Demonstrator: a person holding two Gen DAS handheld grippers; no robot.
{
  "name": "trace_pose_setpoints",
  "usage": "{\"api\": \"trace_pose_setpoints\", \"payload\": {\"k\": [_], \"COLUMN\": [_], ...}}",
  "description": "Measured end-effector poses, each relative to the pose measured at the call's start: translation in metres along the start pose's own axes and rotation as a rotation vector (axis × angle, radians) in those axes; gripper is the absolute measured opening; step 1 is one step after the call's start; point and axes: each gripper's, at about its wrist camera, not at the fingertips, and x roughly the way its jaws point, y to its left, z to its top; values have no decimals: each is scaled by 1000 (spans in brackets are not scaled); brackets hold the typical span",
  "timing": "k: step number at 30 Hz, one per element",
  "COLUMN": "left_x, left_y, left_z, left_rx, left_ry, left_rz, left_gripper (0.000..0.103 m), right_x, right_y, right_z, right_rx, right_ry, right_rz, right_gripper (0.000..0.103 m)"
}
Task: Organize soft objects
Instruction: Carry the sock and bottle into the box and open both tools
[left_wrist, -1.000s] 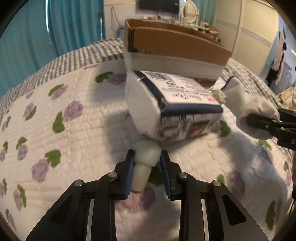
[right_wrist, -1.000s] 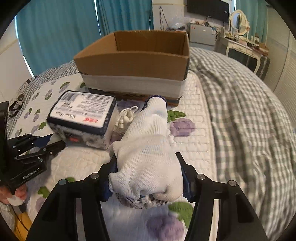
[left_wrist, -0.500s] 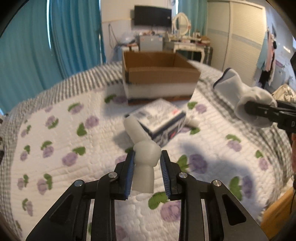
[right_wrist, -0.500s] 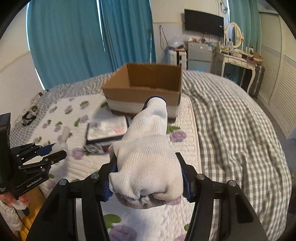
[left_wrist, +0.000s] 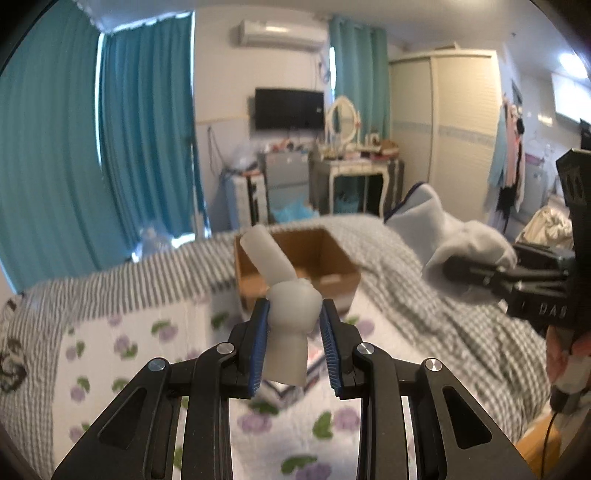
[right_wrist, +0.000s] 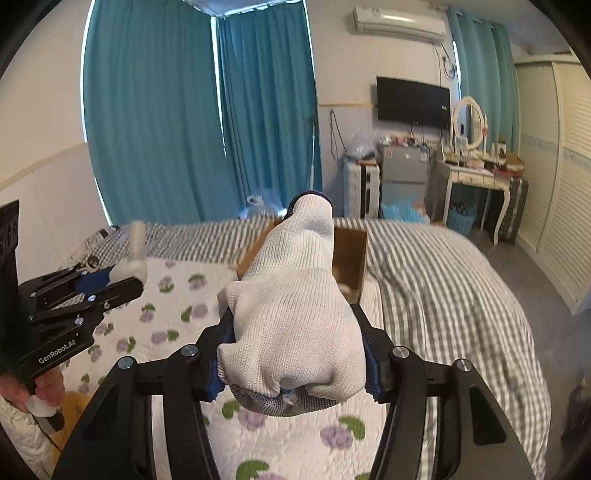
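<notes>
Item 1: my left gripper (left_wrist: 293, 345), lower centre of the left wrist view. Its blue-padded jaws are clamped on a pale, rubbery knotted piece (left_wrist: 290, 306), whose free end slants toward the upper left, in front of the box.

Item 2: my right gripper (right_wrist: 295, 354), lower centre of the right wrist view. Jaws clamped on both sides of a white knit glove (right_wrist: 295, 314), bunched at the near end, its dark-edged cuff pointing up toward the middle of the frame. In the left wrist view the same glove (left_wrist: 454, 240) sits at centre right, held in the black gripper.

Item 3: cardboard box (left_wrist: 325, 258), open top, centre of the left wrist view, resting on the bed beyond both held things. In the right wrist view it is mostly hidden behind the glove.

Item 4: bed, with a white quilt printed with purple flowers (right_wrist: 177, 317) at lower left and a grey checked blanket (right_wrist: 443, 280) to the right.

Item 5: teal curtains (right_wrist: 155, 110), upper left.

Item 6: dressing table with oval mirror (right_wrist: 469, 173), right of centre, background. A black television (right_wrist: 413, 101) hangs on the wall above.
</notes>
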Motion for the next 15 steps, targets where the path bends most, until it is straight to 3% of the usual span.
{"api": "trace_pose_setpoints", "payload": {"k": [9, 15], "left_x": [42, 119], "left_y": [7, 19], "left_z": [66, 90], "left_rx": [42, 76], "left_ry": [-87, -74], "left_rz": [2, -18], "left_gripper": [27, 30], "right_x": [47, 127], "right_y": [-11, -32], "right_z": [63, 87], "right_rx": [-17, 7], "right_ry": [-52, -25], "right_rz": [16, 17], "right_gripper": [56, 57]}}
